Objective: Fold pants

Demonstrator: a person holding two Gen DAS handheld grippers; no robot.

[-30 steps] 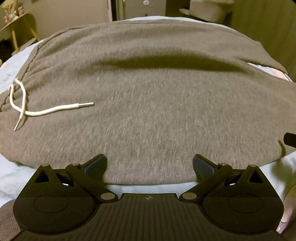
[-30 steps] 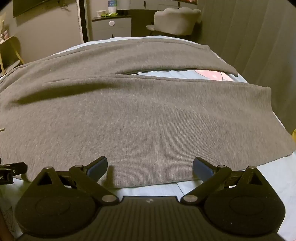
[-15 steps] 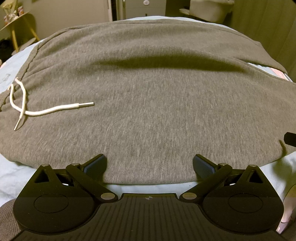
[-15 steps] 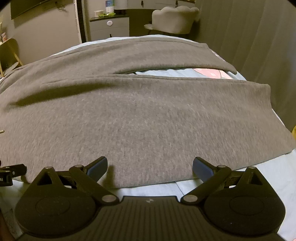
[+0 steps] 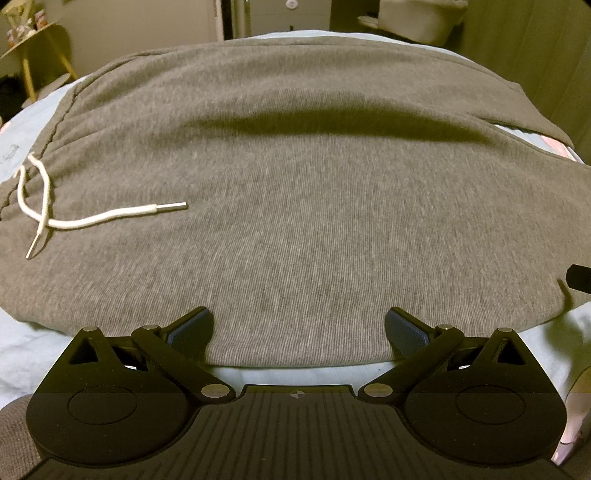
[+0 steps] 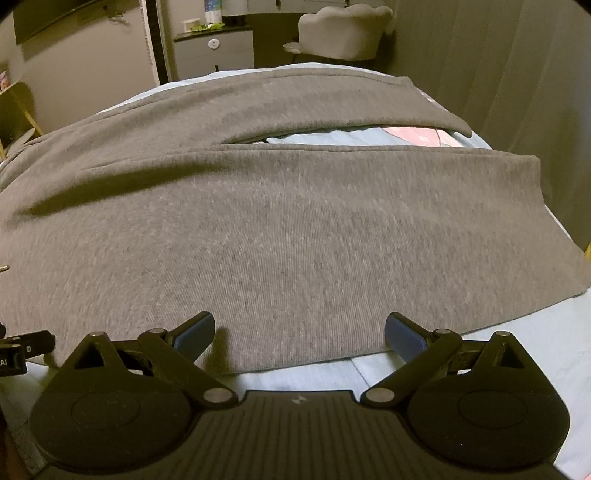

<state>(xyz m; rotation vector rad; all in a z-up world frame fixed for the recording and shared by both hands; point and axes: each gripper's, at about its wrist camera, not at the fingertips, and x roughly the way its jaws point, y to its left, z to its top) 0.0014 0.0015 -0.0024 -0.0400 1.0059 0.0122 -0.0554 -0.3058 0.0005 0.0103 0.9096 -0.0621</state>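
Grey sweatpants (image 5: pixel 314 206) lie spread flat on a light blue bed, waistband to the left with a white drawstring (image 5: pixel 74 221). In the right wrist view the two legs (image 6: pixel 295 229) run to the right, hems at the right side, with a gap between them. My left gripper (image 5: pixel 297 328) is open, its fingers over the pants' near edge by the waist part. My right gripper (image 6: pixel 299 330) is open, its fingers over the near leg's near edge. Neither holds cloth.
The light blue bedsheet (image 6: pixel 517 350) shows along the near edge and at the right. A chair (image 6: pixel 343 33) and a cabinet (image 6: pixel 214 51) stand beyond the bed. A yellow-legged side table (image 5: pixel 33 48) stands at the far left. Curtains hang on the right.
The right gripper has drifted slightly, the view tilting a little upward. The left gripper has barely moved. Both stay open.
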